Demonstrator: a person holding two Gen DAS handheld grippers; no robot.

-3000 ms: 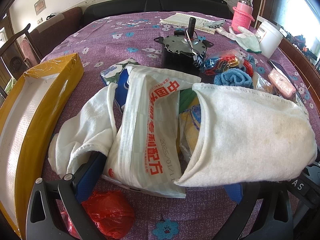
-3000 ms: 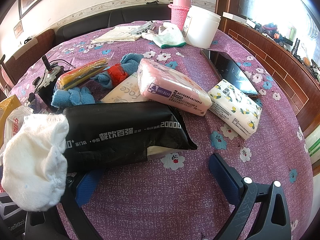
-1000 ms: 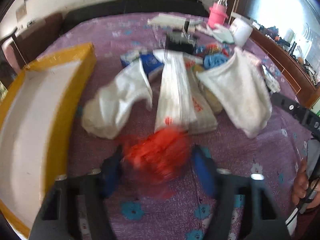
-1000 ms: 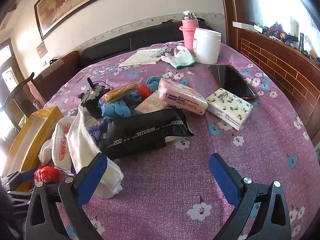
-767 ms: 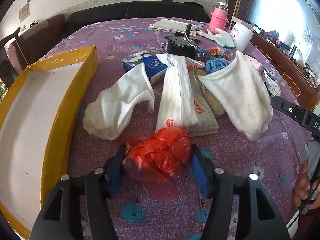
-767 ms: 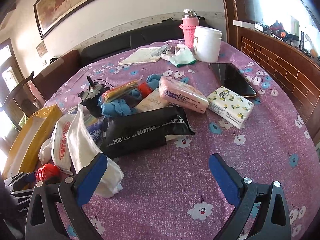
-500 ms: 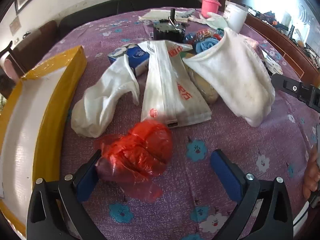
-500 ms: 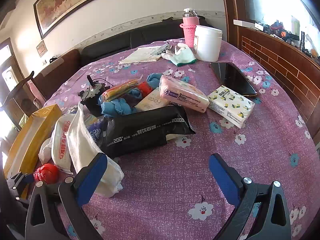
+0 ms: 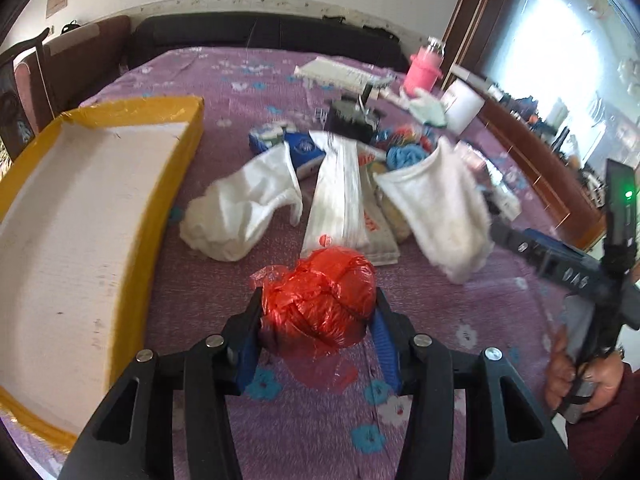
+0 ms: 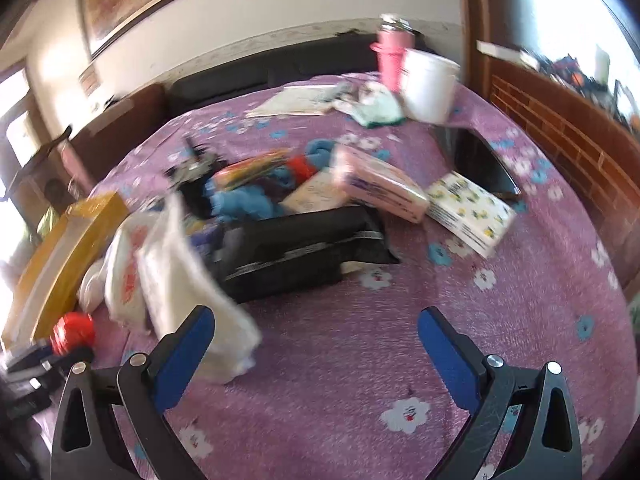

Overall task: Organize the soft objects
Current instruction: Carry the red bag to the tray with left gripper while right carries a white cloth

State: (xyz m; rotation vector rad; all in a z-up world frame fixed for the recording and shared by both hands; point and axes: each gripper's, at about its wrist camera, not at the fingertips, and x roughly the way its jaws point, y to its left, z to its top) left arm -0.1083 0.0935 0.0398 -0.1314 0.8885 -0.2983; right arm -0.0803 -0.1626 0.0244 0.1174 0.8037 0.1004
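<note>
On purple floral tablecloth [image 10: 360,360], scattered soft packs

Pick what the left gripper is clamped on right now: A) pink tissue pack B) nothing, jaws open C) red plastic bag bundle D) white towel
C: in the left wrist view the left gripper has both blue pads pressed against the sides of the red plastic bag bundle, while the right gripper is open and empty.
</note>
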